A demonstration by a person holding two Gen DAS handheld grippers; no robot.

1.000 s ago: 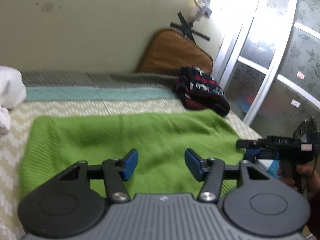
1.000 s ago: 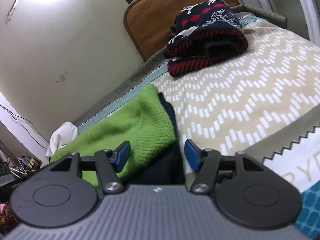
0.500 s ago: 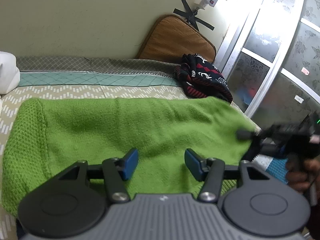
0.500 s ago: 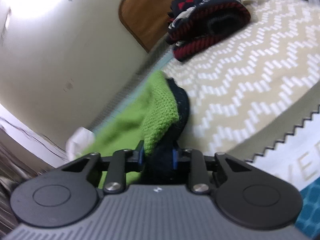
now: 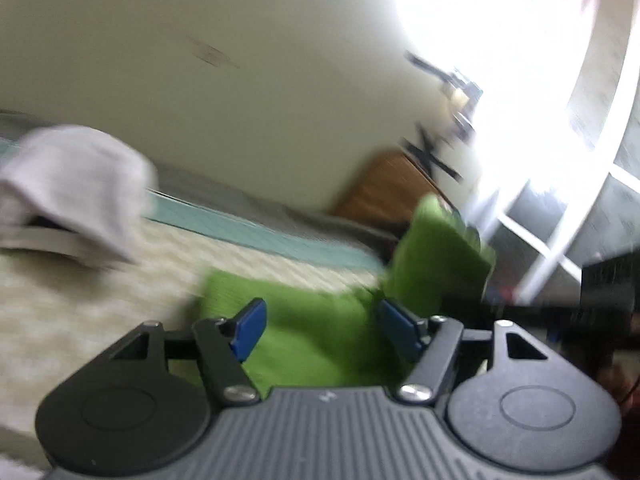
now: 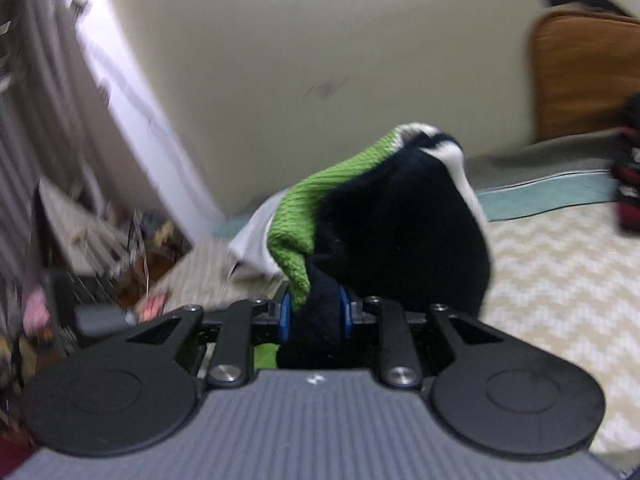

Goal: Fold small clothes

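Observation:
A green knit garment (image 5: 320,320) with a dark navy inner side lies on the bed. My right gripper (image 6: 314,316) is shut on its end and holds the green and navy cloth (image 6: 400,216) bunched and lifted above the bed. In the left wrist view that lifted end (image 5: 440,256) stands up at the right, with the right gripper's black body (image 5: 592,312) beside it. My left gripper (image 5: 320,330) is open and empty, low over the flat part of the garment. Both views are blurred.
A white cloth pile (image 5: 76,184) lies at the left of the zigzag bedspread (image 6: 560,280). A brown cushion (image 6: 584,76) leans on the wall. A dark red-patterned folded garment (image 6: 628,184) sits at the far right. Clutter (image 6: 100,248) lies beyond the bed's left end.
My right gripper, shut on the garment's end, has lifted it and swung it left over the bed. The left gripper has tilted and shifted; it stays open.

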